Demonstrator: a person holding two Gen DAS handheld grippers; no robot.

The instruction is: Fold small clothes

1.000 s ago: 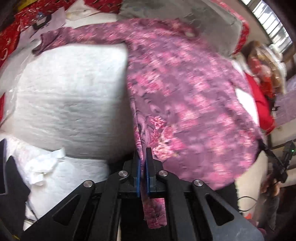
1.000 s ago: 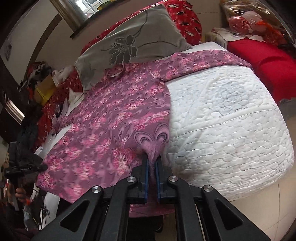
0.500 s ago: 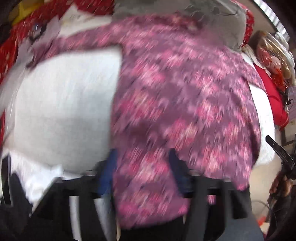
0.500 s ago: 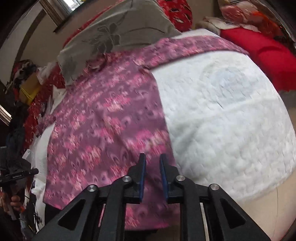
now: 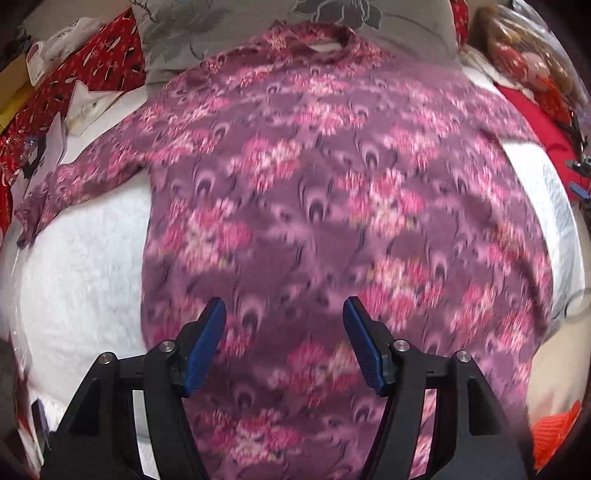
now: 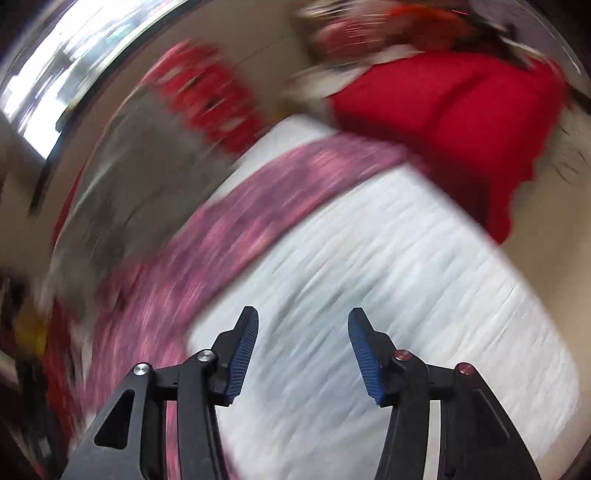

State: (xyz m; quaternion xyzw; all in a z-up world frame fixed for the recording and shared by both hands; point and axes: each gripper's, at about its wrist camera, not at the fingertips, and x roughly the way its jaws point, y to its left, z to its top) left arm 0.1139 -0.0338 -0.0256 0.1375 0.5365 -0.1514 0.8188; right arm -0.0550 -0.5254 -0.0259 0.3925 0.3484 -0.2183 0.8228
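Observation:
A purple top with pink flowers [image 5: 332,206] lies spread flat on a white quilted mattress [image 5: 77,273], collar at the far end and one sleeve [image 5: 81,177] stretched out to the left. My left gripper [image 5: 284,314] hovers open above the lower body of the top, nothing between its blue pads. In the blurred right wrist view the other sleeve [image 6: 280,188] runs across the mattress [image 6: 388,295]. My right gripper [image 6: 301,317] is over bare white quilt to the right of the top, its jaws opening and empty.
A grey flowered pillow [image 5: 295,26] lies beyond the collar. Red patterned cloth with papers [image 5: 88,74] sits at the far left. Red bedding [image 6: 461,122] lies past the mattress on the right, with an orange mesh item [image 5: 554,435] at the near right corner.
Both grippers let go of the top's hem and opened. The left one swung toward the middle of the garment. The right one swept off the cloth to the right over bare mattress.

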